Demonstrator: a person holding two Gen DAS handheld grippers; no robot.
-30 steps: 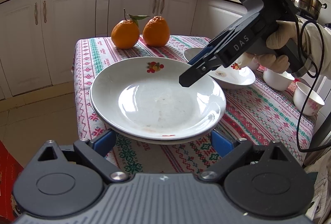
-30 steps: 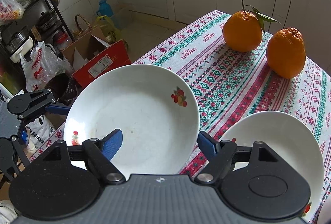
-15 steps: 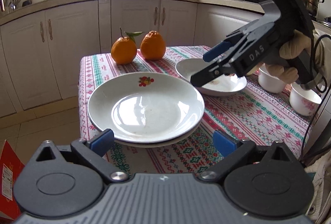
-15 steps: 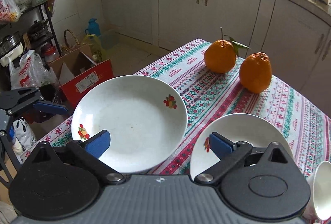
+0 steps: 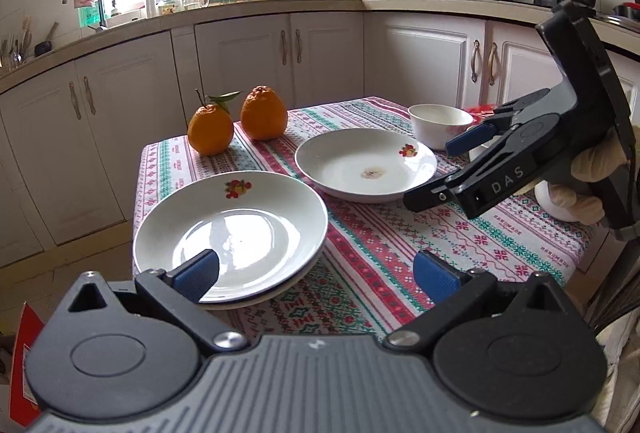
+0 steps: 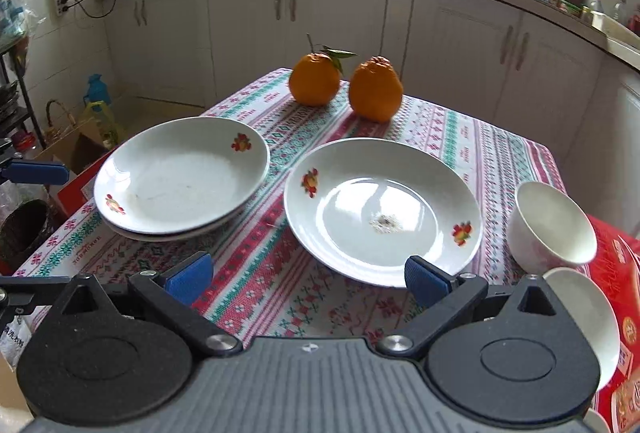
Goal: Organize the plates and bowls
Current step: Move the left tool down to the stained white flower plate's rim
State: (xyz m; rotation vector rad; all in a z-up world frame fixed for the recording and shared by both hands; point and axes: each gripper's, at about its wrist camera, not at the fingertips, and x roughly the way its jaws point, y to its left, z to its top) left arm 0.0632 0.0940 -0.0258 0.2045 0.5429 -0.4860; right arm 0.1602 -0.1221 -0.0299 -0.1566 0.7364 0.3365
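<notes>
Left gripper (image 5: 316, 269), right gripper (image 6: 308, 275): both wide open, empty.

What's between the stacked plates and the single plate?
Only bare tablecloth between the stacked plates and the single plate; the right wrist view shows it.

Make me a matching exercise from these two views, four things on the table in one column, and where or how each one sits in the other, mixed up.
1. top plate
2. single plate
3. leafy orange
4. left tool

A. brown smudge in its middle
B. far end of the tablecloth
C. open, holding nothing
D. stacked on another plate

Pairs: 1-D, 2-A, 3-B, 4-C
</notes>
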